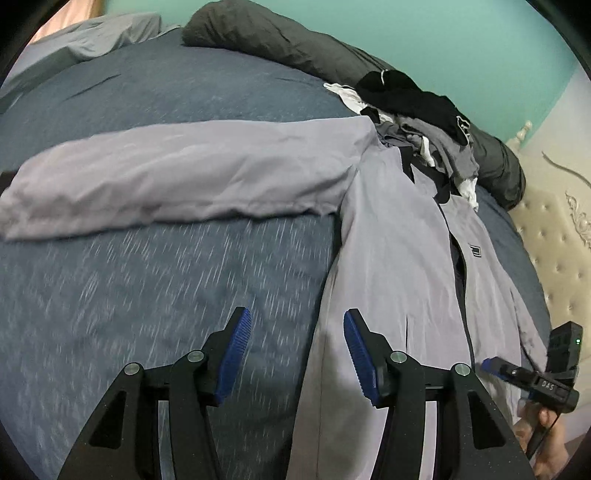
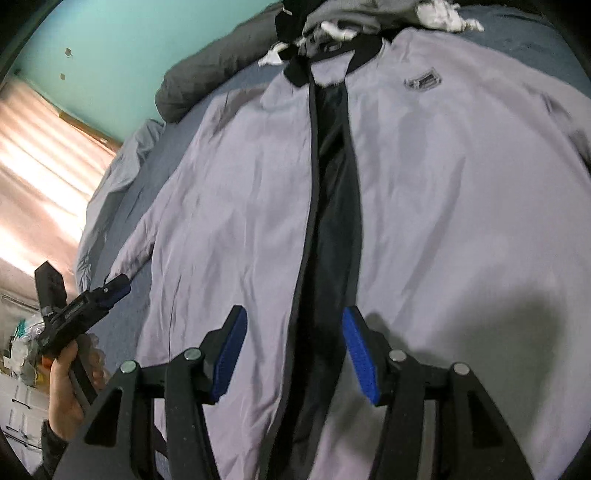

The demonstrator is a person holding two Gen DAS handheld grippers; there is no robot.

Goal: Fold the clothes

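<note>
Jacket [image 2: 424,192] lies flat on bed [image 1: 147,277], front up, unzipped, collar far from me, hem nearest; long axis runs straight away from my jaws. One sleeve [image 1: 177,177] stretched out sideways. My right gripper [image 2: 293,350] half open, empty, over zip opening near hem. My left gripper [image 1: 297,354] half open, empty, over jacket's side edge, nearer sleeve. Unfolded clothes pile [image 1: 424,122] sits by collar.

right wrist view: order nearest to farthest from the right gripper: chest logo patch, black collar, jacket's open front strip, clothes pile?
From the right gripper:
1. Open front strip, dark lining, directly ahead between the panels.
2. Chest logo patch, upper right.
3. Black collar, top centre.
4. Clothes pile, beyond the collar at the top edge.
</note>
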